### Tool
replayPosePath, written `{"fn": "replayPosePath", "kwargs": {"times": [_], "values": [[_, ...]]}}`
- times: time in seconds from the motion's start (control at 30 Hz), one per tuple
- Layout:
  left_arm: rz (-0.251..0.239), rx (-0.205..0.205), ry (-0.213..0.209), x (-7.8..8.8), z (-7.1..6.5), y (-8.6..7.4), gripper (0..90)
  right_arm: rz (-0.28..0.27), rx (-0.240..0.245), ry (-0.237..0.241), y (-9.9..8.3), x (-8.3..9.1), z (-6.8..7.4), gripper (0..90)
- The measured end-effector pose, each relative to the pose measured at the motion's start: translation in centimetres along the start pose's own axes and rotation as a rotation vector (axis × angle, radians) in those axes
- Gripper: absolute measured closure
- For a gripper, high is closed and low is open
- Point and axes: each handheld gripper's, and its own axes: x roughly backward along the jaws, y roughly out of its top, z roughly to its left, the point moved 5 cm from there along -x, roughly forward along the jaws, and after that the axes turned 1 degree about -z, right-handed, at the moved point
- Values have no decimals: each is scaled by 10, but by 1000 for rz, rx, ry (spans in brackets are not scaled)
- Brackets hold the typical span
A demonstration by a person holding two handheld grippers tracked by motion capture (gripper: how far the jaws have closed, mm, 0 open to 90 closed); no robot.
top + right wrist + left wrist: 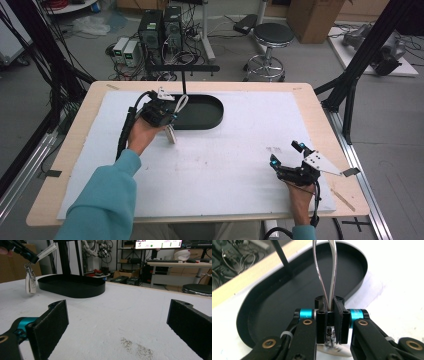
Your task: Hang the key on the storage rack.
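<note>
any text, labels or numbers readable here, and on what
None can be read.
Monitor behind the table: coloured marks on screen, too blurred to read.
Small dark marks on the white mat: too small to tell.
White tag hanging from the left tongs: no legible print.

A black oval tray (210, 117) sits on the white mat (225, 165) covering the pale wood table (80, 125), near its far edge, while black grippers with turquoise bands pinch a silvery looped keyring (327, 275) with a white tag (30, 285).
</note>
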Motion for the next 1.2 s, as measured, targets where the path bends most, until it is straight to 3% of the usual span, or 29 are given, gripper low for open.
{"fn": "replayPosePath", "kwargs": {"times": [0.1,0.43,0.73,1.2], "values": [[-47,7,22,6,4,4,819,0,-1,0,0,0,0,31],[-132,50,89,15,22,13,819,2,-8,-2,0,0,0,31],[-171,80,125,23,39,16,819,0,0,0,0,0,0,31],[-194,133,221,28,69,9,819,-1,-1,-1,0,0,0,31]]}}
